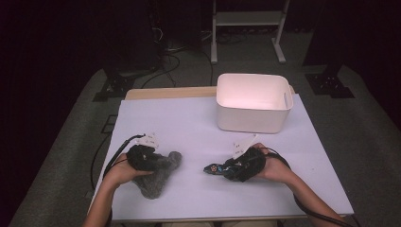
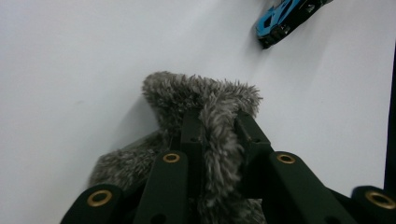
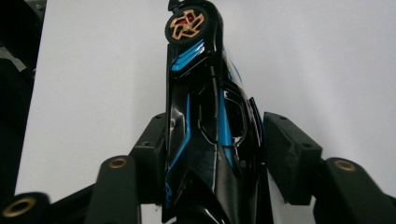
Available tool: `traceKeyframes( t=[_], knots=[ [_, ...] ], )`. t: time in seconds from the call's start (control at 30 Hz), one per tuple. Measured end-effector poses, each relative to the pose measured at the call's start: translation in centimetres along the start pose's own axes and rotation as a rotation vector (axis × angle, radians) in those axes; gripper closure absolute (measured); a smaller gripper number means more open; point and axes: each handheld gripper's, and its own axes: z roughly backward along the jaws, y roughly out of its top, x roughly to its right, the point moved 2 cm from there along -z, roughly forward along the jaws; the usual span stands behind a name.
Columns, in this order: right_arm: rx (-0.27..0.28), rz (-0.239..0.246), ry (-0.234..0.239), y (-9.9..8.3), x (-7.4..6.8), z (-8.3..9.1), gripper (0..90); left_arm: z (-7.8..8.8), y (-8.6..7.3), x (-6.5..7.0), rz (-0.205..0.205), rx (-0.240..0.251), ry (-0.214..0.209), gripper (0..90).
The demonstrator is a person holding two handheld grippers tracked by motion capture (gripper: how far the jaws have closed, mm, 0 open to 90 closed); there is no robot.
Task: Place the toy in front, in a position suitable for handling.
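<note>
Nearest me on the left, my left gripper (image 1: pixel 142 158) has its jaws pinched tight on a fold of the grey furry cloth (image 1: pixel 158 176); in the left gripper view the two black jaws stand close together with a ridge of fur (image 2: pixel 212 121) squeezed between them. That cloth lies bunched on the near left part of the white counter (image 1: pixel 189 127), under and just right of my left hand (image 1: pixel 122 171).

On the near right, my right gripper (image 1: pixel 243 164) points left across the counter, and the black and blue toy car (image 1: pixel 216 169) sticks out of its front end. In the right gripper view I see the car (image 3: pixel 201 126) lying lengthwise between the jaws with its gold-spoked wheel at the far end. One jaw sits against the car's side, while a sliver of counter shows between the car and the other jaw, so I read the jaws as partly open and not clamping it.

From the left gripper view the same car (image 2: pixel 280 21) lies farther off on the counter, well apart from the cloth.

Beyond both, a white plastic bin (image 1: pixel 253 101) stands on the far right part of the counter.
</note>
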Motion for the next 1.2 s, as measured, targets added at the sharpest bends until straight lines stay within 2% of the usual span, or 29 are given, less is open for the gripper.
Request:
traceKeyframes(
  t=[0.13, 0.2, 0.3, 0.4, 0.5, 0.53, 0.57, 0.6, 0.63, 0.77, 0.9, 1.03, 1.2],
  knots=[
    [0.017, -0.018, 0.001, -0.3, -0.8, 0.5, 37.5, -1.0, -0.2, 0.8, -0.01, 0.0, -0.015, 70.6],
    [0.02, -0.035, 0.016, -0.4, -1.1, 0.7, 34.0, -1.5, -0.3, 1.2, -0.02, -0.008, -0.017, 68.6],
    [0.001, -0.035, 0.019, -0.9, -1.6, 0.2, 30.3, -1.8, -0.3, 1.6, -0.024, -0.005, -0.021, 66.8],
    [0.0, -0.017, -0.003, -1.0, -2.2, 0.0, 28.2, -2.0, -0.3, 1.9, -0.027, 0.001, -0.021, 65.4],
    [0.008, -0.028, 0.011, -1.0, -2.5, 0.0, 25.6, -2.1, -0.4, 2.1, -0.022, 0.01, -0.02, 62.4],
    [0.016, -0.018, 0.009, -1.0, -2.7, 0.0, 24.9, -2.1, -0.5, 2.1, -0.027, 0.009, -0.023, 61.3],
    [0.005, -0.021, 0.004, -0.9, -2.9, 0.0, 26.3, -2.1, -0.6, 2.1, -0.027, 0.013, -0.022, 60.9],
    [0.002, -0.009, -0.024, -1.0, -2.9, 0.0, 26.5, -2.2, -0.6, 2.1, -0.024, 0.013, -0.02, 60.7],
    [0.0, -0.008, -0.03, -1.1, -2.8, -0.1, 26.5, -2.2, -0.7, 2.1, -0.024, 0.012, -0.018, 60.3],
    [0.008, -0.017, -0.026, -1.2, -3.0, -0.1, 27.4, -2.1, -0.7, 2.4, -0.026, 0.02, -0.018, 57.9],
    [0.006, -0.033, 0.011, -1.3, -3.0, -0.2, 24.3, -2.0, -0.7, 2.6, -0.024, 0.036, -0.01, 53.9],
    [-0.021, -0.027, 0.019, -1.5, -3.1, -0.6, 22.2, -1.8, -0.7, 2.9, -0.023, 0.051, 0.001, 48.4],
    [-0.01, -0.035, 0.03, -1.6, -3.0, -0.5, 22.0, -1.6, -0.5, 3.1, -0.015, 0.076, 0.012, 41.5]
  ],
)
